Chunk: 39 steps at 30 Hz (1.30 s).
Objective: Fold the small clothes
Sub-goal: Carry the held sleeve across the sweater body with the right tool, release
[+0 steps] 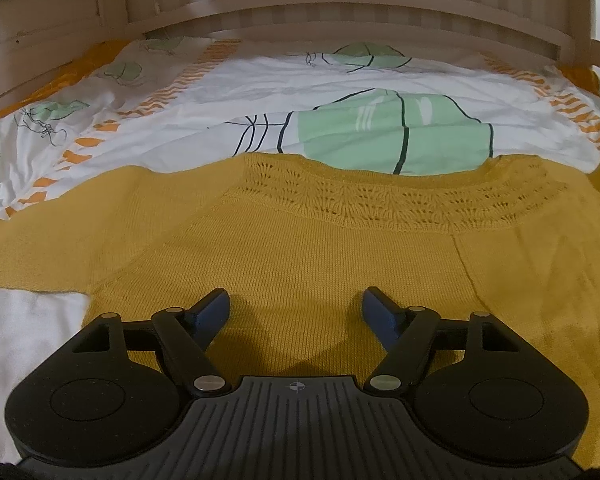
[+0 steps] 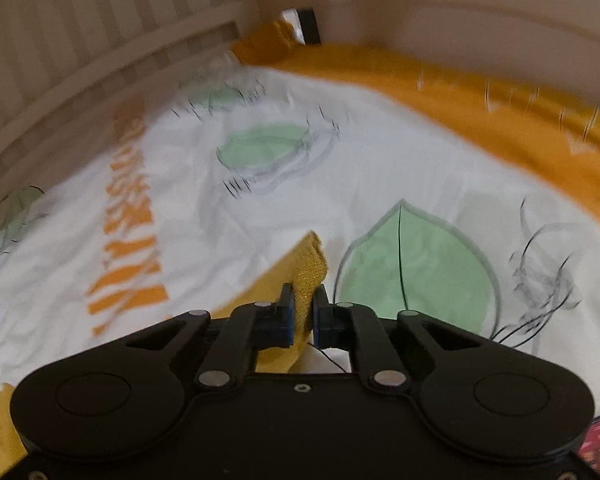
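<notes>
Left claw point(image 1: 296, 312) was wide open, jaws spread well apart, nothing between the blue pads point(image 1: 214, 314). It pointed forward and downward, both fingers level with each other, tips low over the yellow knit top point(image 1: 300, 248). Right claw point(image 2: 303, 312) was clamped, pads point(image 2: 287, 314) pressing from both sides on a fold of the yellow knit, which stuck out past the fingertips. Also angled down. Right view was motion-blurred. No hands or sleeves visible in either view.

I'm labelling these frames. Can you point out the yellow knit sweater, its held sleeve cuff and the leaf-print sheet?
yellow knit sweater point(image 1: 300, 264): left wrist view, body panel.
sleeve cuff point(image 2: 309, 270): right wrist view, ribbed end.
leaf-print sheet point(image 2: 420, 272): right wrist view, green leaf.
</notes>
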{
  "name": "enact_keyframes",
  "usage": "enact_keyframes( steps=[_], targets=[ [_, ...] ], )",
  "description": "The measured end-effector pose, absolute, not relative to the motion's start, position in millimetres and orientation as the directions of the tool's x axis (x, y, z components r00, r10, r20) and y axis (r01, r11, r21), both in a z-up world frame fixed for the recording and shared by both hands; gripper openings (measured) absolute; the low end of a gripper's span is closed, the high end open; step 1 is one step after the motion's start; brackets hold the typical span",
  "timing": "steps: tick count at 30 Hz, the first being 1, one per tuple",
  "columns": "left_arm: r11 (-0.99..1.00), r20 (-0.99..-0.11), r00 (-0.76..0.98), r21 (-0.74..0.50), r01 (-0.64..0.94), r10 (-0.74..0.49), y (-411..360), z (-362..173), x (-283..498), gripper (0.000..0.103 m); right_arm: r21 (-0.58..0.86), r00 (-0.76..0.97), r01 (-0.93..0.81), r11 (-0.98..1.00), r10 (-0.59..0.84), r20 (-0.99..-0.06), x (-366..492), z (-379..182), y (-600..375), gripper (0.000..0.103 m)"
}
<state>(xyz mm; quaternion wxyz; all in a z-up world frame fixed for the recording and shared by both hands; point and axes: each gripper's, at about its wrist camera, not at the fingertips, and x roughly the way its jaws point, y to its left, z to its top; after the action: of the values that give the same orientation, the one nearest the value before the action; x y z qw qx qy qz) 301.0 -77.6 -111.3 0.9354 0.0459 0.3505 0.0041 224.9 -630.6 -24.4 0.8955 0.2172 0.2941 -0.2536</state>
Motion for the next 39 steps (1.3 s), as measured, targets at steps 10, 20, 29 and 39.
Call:
enact_keyframes(
  steps=[10,20,29,39],
  targets=[
    [0.994,-0.768,0.631,-0.085,0.075,-0.113,-51,-77,304,0.070,0.269,0.858,0.357,0.894,-0.200,-0.473,207,95,-540,0.015],
    [0.982,-0.701,0.689,-0.122,0.142,-0.187,-15,-16,270,0.070,0.352,0.909,-0.034,0.935,0.175,-0.377,232,146,-370,0.015],
    [0.986,-0.698,0.697,-0.135,0.098,-0.165,40,0,257,0.070,0.386,0.776,-0.232,0.893,0.409,-0.480,274,59,-221,0.015],
    [0.983,-0.746,0.645,-0.177,0.046,-0.164,73,-17,265,0.070,0.357,0.703,-0.286,0.889,0.448,-0.552,263,-28,-154,0.026]
  ],
)
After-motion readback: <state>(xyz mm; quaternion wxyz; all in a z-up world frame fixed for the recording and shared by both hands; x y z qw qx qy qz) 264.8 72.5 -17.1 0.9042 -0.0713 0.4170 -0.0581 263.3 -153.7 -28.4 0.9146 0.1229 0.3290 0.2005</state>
